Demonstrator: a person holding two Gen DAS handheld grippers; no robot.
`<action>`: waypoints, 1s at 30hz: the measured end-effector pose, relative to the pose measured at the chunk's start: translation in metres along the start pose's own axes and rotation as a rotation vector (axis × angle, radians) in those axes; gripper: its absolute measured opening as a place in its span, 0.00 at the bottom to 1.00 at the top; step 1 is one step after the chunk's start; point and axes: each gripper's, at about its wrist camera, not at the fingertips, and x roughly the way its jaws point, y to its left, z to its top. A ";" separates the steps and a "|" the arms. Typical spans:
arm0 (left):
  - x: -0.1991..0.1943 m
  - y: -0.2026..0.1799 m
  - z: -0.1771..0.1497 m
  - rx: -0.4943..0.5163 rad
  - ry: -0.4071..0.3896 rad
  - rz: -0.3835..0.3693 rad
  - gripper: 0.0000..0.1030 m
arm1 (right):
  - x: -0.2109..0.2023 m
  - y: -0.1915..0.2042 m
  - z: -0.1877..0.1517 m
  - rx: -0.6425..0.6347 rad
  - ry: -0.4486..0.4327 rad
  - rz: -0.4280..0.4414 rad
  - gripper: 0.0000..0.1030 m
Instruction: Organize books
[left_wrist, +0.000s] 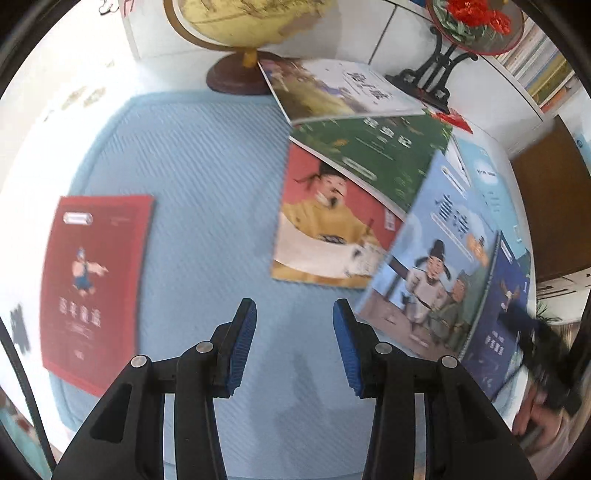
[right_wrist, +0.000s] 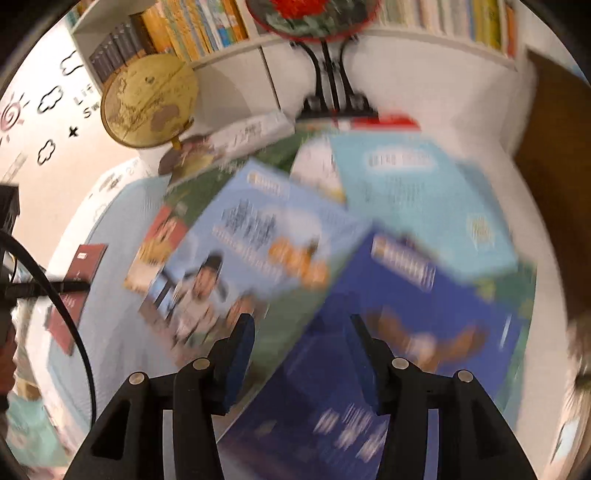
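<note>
My left gripper (left_wrist: 294, 306) stands open over the bare blue mat (left_wrist: 207, 177), with nothing between its fingers. To its left a red book (left_wrist: 94, 280) lies flat on the mat. To its right several books overlap in a loose spread: a red-and-yellow one (left_wrist: 325, 221), a green one (left_wrist: 384, 155), a light blue one (left_wrist: 439, 266) and a dark blue one (left_wrist: 495, 325). The right wrist view is blurred. There my right gripper (right_wrist: 301, 319) is open above the dark blue book (right_wrist: 406, 295), beside the light blue book (right_wrist: 251, 251); its jaws hold nothing.
A globe (left_wrist: 236, 22) on a wooden base and a round red-flower ornament (left_wrist: 476, 22) on a black stand sit at the table's back. A filled bookshelf (right_wrist: 207, 26) rises behind. A black cable (right_wrist: 74, 321) crosses the left side. A person's hand (left_wrist: 535, 424) shows at the right edge.
</note>
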 end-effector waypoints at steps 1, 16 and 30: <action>-0.001 0.005 0.000 0.011 -0.008 0.001 0.40 | 0.001 0.001 -0.008 0.016 0.017 0.009 0.48; 0.063 -0.021 0.056 0.233 0.073 -0.140 0.40 | -0.008 0.011 -0.053 0.225 0.109 0.074 0.49; 0.074 -0.069 0.019 0.324 0.140 -0.232 0.39 | -0.019 -0.062 -0.051 0.383 0.039 -0.191 0.53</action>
